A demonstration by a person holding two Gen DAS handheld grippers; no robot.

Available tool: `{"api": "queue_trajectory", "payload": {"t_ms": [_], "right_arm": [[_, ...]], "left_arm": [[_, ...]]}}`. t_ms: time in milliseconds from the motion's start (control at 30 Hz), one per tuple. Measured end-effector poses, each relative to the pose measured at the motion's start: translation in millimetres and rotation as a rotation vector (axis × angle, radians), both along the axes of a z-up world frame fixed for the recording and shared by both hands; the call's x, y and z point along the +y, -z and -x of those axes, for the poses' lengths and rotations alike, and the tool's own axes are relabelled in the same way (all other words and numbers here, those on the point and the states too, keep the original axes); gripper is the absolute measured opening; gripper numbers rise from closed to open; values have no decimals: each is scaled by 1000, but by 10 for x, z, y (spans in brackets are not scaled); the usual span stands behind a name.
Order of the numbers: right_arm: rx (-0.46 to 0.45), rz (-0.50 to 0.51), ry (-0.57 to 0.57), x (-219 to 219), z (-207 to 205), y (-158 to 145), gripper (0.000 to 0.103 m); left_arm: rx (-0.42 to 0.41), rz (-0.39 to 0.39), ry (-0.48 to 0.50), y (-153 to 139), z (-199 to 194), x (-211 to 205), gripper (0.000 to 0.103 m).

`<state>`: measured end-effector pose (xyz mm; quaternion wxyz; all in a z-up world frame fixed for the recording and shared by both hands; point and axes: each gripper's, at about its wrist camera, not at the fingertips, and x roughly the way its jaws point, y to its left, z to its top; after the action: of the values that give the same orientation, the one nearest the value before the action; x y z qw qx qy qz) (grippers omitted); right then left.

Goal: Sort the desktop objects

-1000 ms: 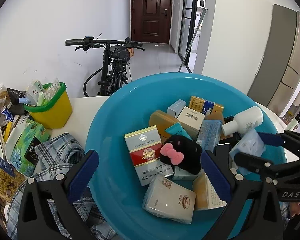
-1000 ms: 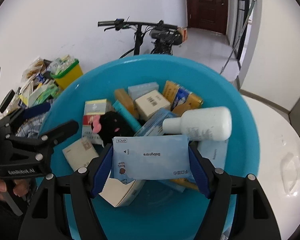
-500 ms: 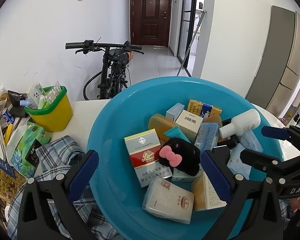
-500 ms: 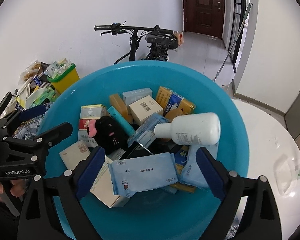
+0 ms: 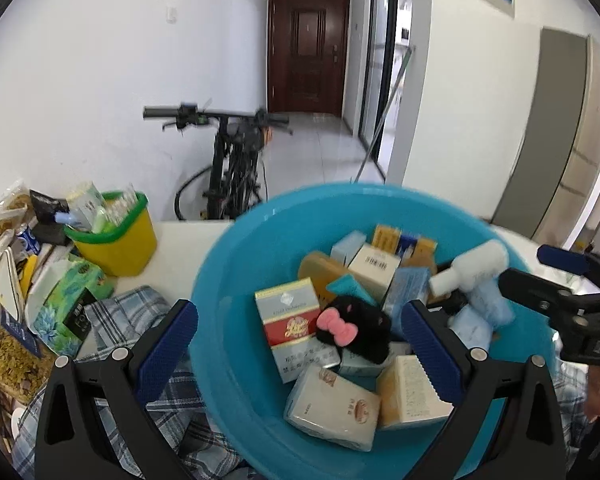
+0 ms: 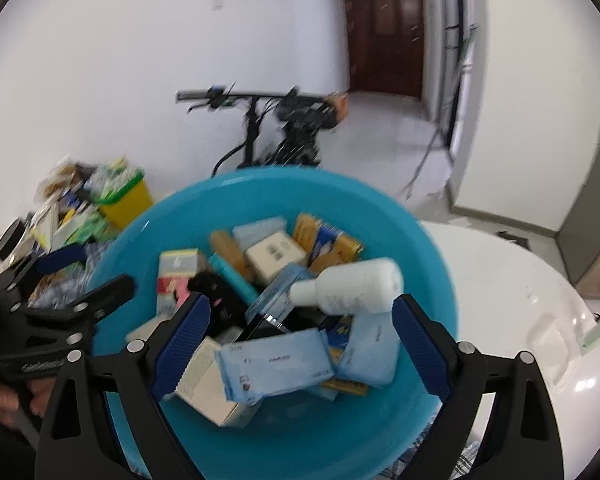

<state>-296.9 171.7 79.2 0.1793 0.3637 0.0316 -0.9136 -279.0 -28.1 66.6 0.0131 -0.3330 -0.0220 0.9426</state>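
- Right gripper point(image 6: 300, 344) spread wide, its jaws just opened, nothing pinched; a blue wipes pack point(image 6: 276, 364) lies loose below, between them
- Left gripper point(image 5: 300, 344) spread, empty, above the red cigarette box point(image 5: 290, 320) and black plush point(image 5: 360, 328)
- Everything sits in the blue basin point(image 6: 428, 264); white bottle point(image 6: 352, 286) on top
- Yellow bin point(image 5: 116, 240) beside it on the table

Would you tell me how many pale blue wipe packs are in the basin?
2, both at the near side of the basin: one lying flat, the other beside it under the white bottle. More may be buried.
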Motion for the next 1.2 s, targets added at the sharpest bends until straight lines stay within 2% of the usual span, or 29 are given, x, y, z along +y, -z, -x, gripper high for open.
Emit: {"api": "queue_trajectory", "payload": {"t_ms": [100,200,267,400,533,767,833,933,1200], "right_arm": [[61,23,-1,41,-149,-94,92],[103,43,-9,87,-299,-194,100],[144,60,-3,128,-436,-272,100],[194,92,4,208,-671,-420,103],[217,132,12,297,-883,-531,103],[266,141,18,395,-1339,-704,103],[282,143,15,411,-1482,-742,103],[305,149,8,448,-1681,-780,103],[331,206,9,546,-2083,-857,103]], "left_arm": [[52,-14,0,-129,-153,-21,103],[101,-44,7,-258,-313,-41,103],[126,-56,11,-339,-427,-36,103],[146,-40,19,-455,-608,8,103],[164,-9,24,-576,-865,66,103],[236,-31,52,-771,-1416,103,103],[237,-56,57,-806,-1569,96,103],[281,-117,93,-877,-1844,76,103],[329,-105,112,-1000,-2334,142,103]]}}
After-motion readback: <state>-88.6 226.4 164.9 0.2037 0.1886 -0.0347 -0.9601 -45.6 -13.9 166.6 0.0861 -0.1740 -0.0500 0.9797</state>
